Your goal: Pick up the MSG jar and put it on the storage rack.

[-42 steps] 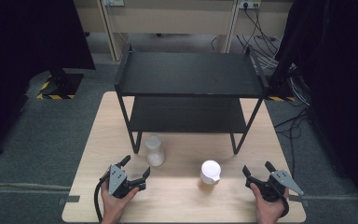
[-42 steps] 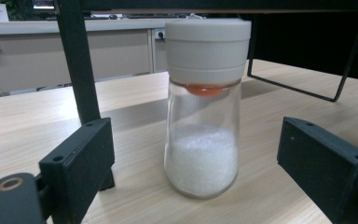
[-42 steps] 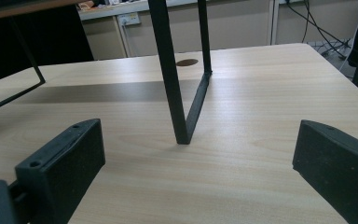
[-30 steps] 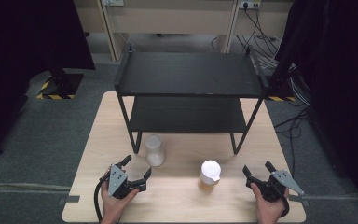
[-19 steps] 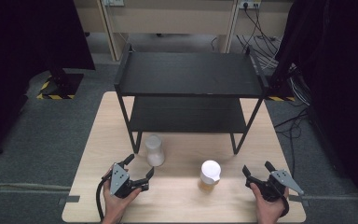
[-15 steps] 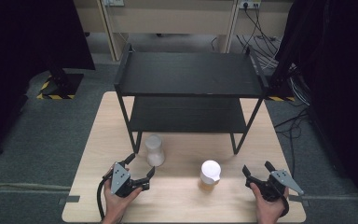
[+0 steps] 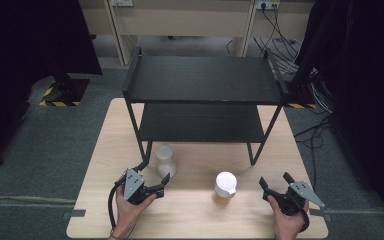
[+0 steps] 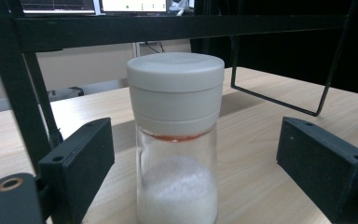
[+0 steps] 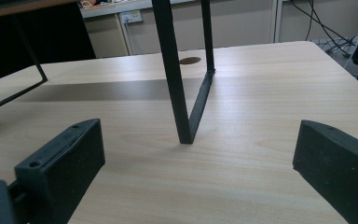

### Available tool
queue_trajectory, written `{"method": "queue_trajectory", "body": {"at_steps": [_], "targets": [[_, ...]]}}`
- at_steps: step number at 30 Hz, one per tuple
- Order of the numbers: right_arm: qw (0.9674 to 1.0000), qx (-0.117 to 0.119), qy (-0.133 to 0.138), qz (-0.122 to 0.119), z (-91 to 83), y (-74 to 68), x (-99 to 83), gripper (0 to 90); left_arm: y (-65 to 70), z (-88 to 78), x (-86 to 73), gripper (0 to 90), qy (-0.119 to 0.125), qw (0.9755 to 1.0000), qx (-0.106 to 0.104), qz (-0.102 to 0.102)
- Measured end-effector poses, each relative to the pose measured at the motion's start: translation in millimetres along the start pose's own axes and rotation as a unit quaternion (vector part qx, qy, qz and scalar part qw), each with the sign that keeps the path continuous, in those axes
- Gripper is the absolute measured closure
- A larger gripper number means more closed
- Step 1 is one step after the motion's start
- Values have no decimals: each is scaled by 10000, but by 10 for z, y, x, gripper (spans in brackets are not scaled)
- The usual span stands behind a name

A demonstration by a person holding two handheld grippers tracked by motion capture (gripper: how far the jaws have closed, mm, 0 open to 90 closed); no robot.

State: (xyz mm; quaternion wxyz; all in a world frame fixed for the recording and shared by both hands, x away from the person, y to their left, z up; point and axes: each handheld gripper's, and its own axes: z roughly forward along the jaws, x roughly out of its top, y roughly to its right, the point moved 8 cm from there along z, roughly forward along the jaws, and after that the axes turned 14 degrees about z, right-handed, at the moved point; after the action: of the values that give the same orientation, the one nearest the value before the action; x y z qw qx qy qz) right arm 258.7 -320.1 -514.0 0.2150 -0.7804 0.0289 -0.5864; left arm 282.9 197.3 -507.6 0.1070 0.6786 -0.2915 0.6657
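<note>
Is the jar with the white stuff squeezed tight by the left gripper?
No, the jar stands between the left gripper jaws, with gaps on both sides.

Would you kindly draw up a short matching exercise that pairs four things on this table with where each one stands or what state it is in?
Things:
1. jar with white powder
2. white-lidded cup
3. black shelf rack
4. right gripper

Descriptions:
A. at the far side of the table, both shelves bare
B. between the open jaws of the left gripper
C. open, at the table's near right edge, holding nothing
D. near the middle of the table's front, between the two grippers

Pairs: 1-B, 2-D, 3-A, 4-C
</note>
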Motion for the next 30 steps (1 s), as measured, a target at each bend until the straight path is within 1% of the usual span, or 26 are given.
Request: {"method": "queue_trajectory", "body": {"at_steps": [4,9,13,17,25,30], "targets": [[10000,18,-7,22,-1,8,3,23,-3,119,46,110,-72,10000,-8,21],[10000,25,-14,19,1,8,4,23,-23,209,79,125,-87,9999,42,-54],[10000,38,-16,31,3,11,5,23,-46,267,100,150,-137,9999,95,-41],[10000,41,-22,13,9,6,5,23,-79,310,106,186,-157,9997,131,-145],[10000,63,-37,20,17,6,8,23,-81,363,120,237,-235,9995,148,-140],[10000,67,-42,32,16,9,9,23,-64,391,95,294,-269,9993,176,-211]]}}
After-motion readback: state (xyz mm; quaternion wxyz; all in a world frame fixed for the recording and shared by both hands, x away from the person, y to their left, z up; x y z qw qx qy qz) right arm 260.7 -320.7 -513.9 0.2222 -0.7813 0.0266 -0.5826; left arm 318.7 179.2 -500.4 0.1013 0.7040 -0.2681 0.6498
